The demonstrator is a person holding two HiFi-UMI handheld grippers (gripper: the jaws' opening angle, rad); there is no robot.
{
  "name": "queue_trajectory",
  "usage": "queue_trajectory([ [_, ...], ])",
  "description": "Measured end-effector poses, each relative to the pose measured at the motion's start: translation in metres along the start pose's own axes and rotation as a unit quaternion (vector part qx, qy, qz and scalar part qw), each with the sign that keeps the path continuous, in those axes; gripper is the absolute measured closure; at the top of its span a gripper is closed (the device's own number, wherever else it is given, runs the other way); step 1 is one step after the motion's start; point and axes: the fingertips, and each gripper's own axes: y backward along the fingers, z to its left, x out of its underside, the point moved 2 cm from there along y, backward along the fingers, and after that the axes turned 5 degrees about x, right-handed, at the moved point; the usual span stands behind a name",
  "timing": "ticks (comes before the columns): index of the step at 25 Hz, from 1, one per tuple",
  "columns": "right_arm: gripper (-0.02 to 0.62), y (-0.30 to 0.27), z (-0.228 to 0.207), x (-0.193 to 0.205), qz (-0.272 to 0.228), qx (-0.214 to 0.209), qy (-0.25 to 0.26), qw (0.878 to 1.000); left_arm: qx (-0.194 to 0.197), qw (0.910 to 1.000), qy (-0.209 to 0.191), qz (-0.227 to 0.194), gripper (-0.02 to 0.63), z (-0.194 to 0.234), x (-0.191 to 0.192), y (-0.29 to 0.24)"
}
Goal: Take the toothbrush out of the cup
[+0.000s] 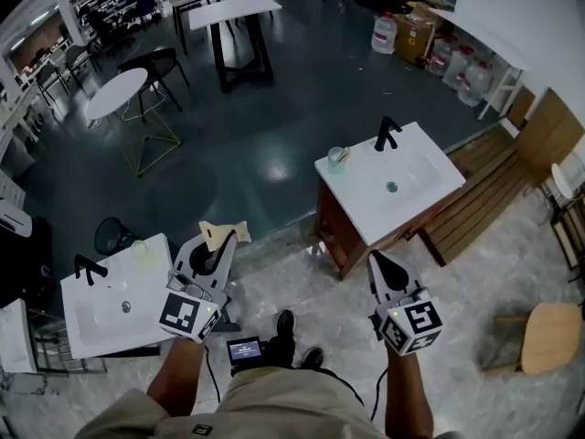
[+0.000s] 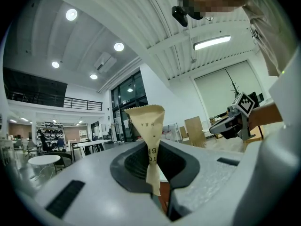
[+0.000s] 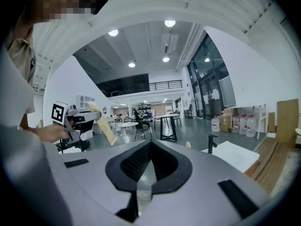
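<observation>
A small pale cup (image 1: pixel 337 158) stands at the back left corner of a white sink top (image 1: pixel 416 195), next to a black faucet (image 1: pixel 387 133); what is in the cup is too small to tell. My left gripper (image 1: pixel 218 250) is shut on a tan paper packet (image 1: pixel 225 234), well short of that sink. In the left gripper view the packet (image 2: pixel 147 126) stands upright between the pads, with print on it. My right gripper (image 1: pixel 377 262) is shut with nothing in it, near the sink cabinet's front. It also shows in the left gripper view as the right gripper (image 2: pixel 225 126).
A second white sink (image 1: pixel 114 305) with a black faucet (image 1: pixel 89 268) stands at my lower left. A wooden bench (image 1: pixel 484 195) lies right of the vanity and a stool (image 1: pixel 548 337) at the far right. Tables and chairs (image 1: pixel 228 26) fill the dark floor beyond.
</observation>
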Motion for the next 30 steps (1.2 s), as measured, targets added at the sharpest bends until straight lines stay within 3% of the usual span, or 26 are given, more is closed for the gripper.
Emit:
queue_trajectory([
  [9, 0.591, -0.080, -0.055, 0.003, 0.002, 0.022, 0.001, 1.000, 0.017, 0.9997, 0.012, 0.014, 0.575, 0.024, 0.023, -0.055],
  [20, 0.588, -0.237, -0.136, 0.059, 0.022, 0.053, -0.001, 0.998, 0.023, 0.9973, 0.044, 0.054, 0.575, 0.066, 0.096, -0.114],
  [24, 0.513, -0.291, -0.162, 0.082, 0.031, 0.066, 0.001, 0.997, 0.023, 0.9957, 0.055, 0.071, 0.575, 0.082, 0.124, -0.132],
  [30, 0.468, -0.365, -0.202, 0.120, 0.046, 0.083, 0.009, 0.995, 0.024, 0.9927, 0.069, 0.096, 0.575, 0.098, 0.167, -0.158],
])
